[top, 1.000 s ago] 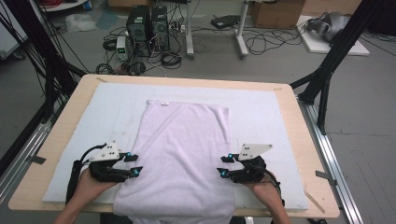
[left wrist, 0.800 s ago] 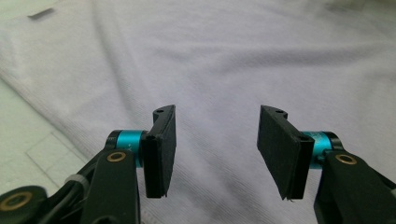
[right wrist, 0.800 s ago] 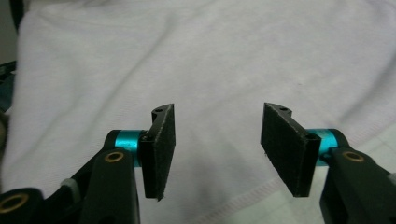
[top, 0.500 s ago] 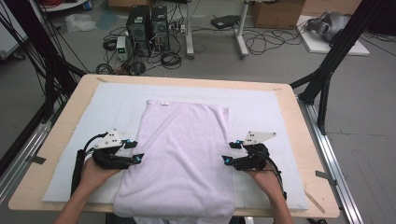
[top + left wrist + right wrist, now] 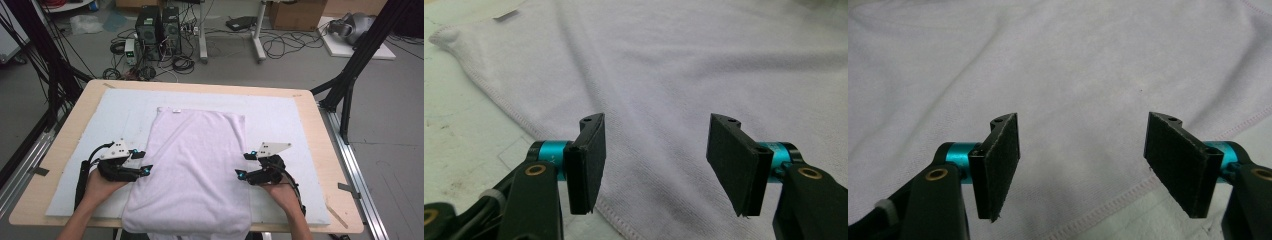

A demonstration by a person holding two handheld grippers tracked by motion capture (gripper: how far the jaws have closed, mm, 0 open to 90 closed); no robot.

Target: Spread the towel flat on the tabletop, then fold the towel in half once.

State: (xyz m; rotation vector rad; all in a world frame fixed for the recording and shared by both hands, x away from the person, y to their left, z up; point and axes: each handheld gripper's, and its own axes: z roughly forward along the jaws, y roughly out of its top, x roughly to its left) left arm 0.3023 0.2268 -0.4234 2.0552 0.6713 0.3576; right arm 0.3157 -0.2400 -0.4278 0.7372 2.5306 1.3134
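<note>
Your left gripper (image 5: 141, 162) and right gripper (image 5: 244, 165) flank the towel (image 5: 195, 165), which lies flat on the white mat (image 5: 280, 120); both jaws have just been opening, spread, nothing between them.

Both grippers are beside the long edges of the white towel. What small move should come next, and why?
Probably ease both grippers inward and close them on the towel's side edges. The left gripper and right gripper have just been opening and hold nothing; each hem lies right below its jaws, and the towel's near end hangs over the table edge.
</note>
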